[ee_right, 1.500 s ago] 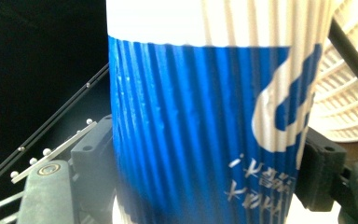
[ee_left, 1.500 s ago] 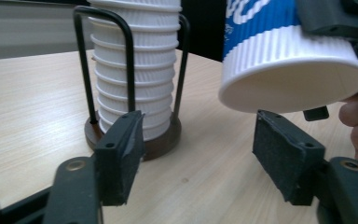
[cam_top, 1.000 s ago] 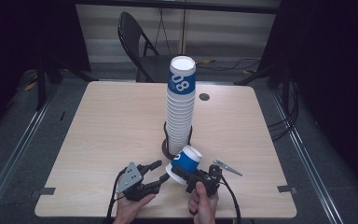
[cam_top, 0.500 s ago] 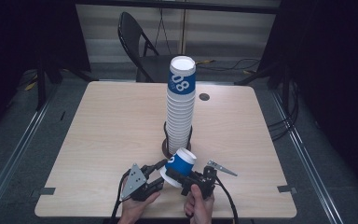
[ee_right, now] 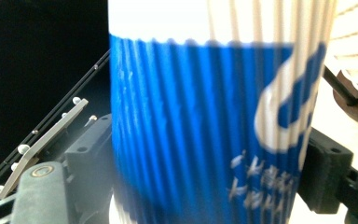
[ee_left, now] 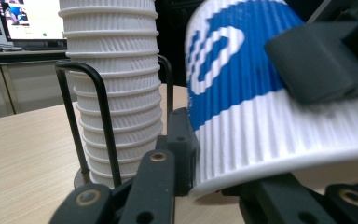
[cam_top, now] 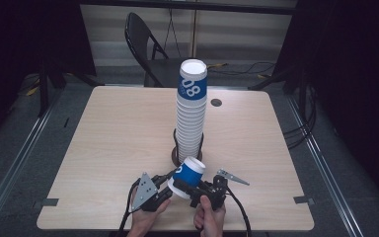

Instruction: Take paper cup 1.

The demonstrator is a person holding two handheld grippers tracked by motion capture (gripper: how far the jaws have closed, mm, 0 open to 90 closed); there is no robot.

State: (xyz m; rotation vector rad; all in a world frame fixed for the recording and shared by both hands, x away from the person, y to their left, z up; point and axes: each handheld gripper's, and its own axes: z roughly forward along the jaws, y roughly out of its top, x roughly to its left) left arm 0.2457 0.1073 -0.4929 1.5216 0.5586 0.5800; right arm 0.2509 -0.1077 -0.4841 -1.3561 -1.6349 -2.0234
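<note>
A blue-and-white ribbed paper cup (cam_top: 188, 174) is held tilted just above the table's front edge, its wide rim toward the lower left. My right gripper (cam_top: 191, 191) is shut across the cup's (ee_right: 191, 130) body, one jaw on either side. At the rim my left gripper (cam_top: 168, 188) closes on the cup (ee_left: 261, 116): one pad presses the outer wall, and the cup hides the other jaw. Just behind rises a tall stack of the same cups (cam_top: 191, 118) in a black wire holder (ee_left: 100, 116).
The light wooden table (cam_top: 103, 138) stretches wide to the left and right of the stack. A round cable hole (cam_top: 216, 102) sits behind the stack on the right. Beyond the far edge stands a black folding chair (cam_top: 148, 44). Cables trail off the near edge.
The left gripper has moved right and come onto the cup's rim. The right gripper and the cup have shifted slightly left and nearer the front edge.
</note>
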